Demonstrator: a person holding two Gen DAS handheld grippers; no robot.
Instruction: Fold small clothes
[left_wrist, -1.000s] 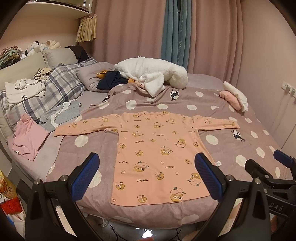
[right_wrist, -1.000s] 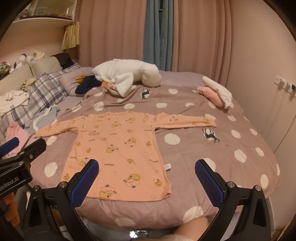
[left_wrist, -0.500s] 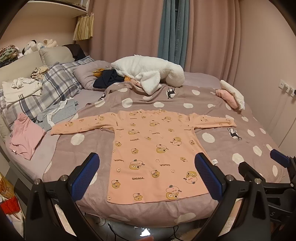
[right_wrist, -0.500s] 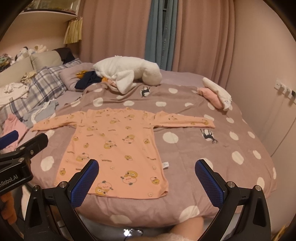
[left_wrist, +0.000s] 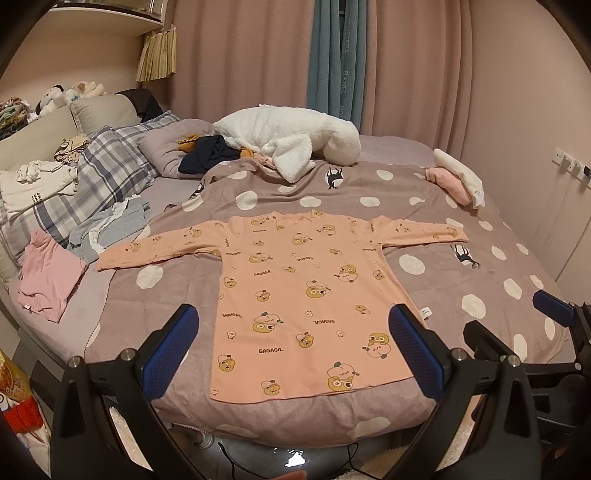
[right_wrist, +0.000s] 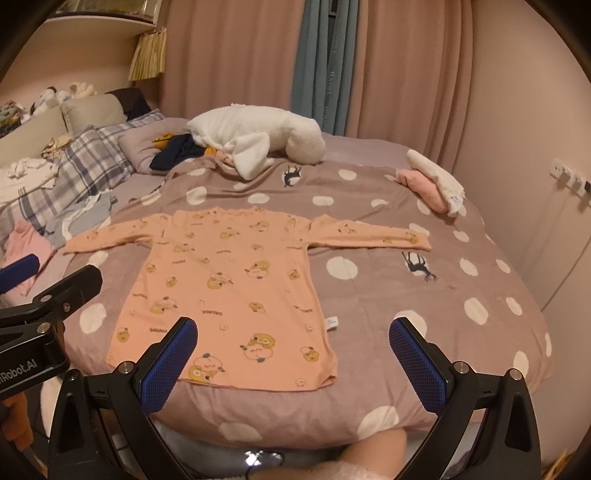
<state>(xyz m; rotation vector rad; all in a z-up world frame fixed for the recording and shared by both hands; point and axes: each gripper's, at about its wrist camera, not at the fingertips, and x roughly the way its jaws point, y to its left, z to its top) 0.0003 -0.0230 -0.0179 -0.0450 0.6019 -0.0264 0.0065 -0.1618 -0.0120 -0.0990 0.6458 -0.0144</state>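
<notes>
Left tongs (left_wrist: 293, 347) spread wide, nothing between the blue pads (left_wrist: 168, 354), held above near edge of bed, not touching cloth. Right tongs (right_wrist: 293, 356) likewise wide apart, empty, off to the right of the left pair; one blue pad of them also seen at right edge of left wrist view (left_wrist: 552, 306). Left tongs seen again at left edge of right wrist view (right_wrist: 44, 295).

Just beyond both: peach long-sleeved child's top w/ cartoon print and "GAGAGA" lettering (left_wrist: 306, 295) (right_wrist: 229, 280), flat, unfolded, both sleeves out sideways, hem toward the tongs near bed edge, neckline away. Small white tag (right_wrist: 332, 321) sticking out at its right side seam.

Under it: mauve bedspread w/ white dots and small black animal figures (left_wrist: 443, 295) (right_wrist: 388, 295).

Further out, left side: pink garment (left_wrist: 48, 277), crumpled grey-and-white clothes (left_wrist: 107, 225), plaid pillow (left_wrist: 107, 173), white folded items (left_wrist: 33, 184) on it. Far end of bed: fluffy white blanket bundle (left_wrist: 291, 138) (right_wrist: 258, 138), dark navy cloth (left_wrist: 208, 155) beside it, touching. Right far corner: pink and white folded pieces (left_wrist: 456, 177) (right_wrist: 436, 182). Behind: pink curtains w/ teal strip (left_wrist: 332, 59). Plush toys (left_wrist: 66, 96) on headboard ledge, upper left.
</notes>
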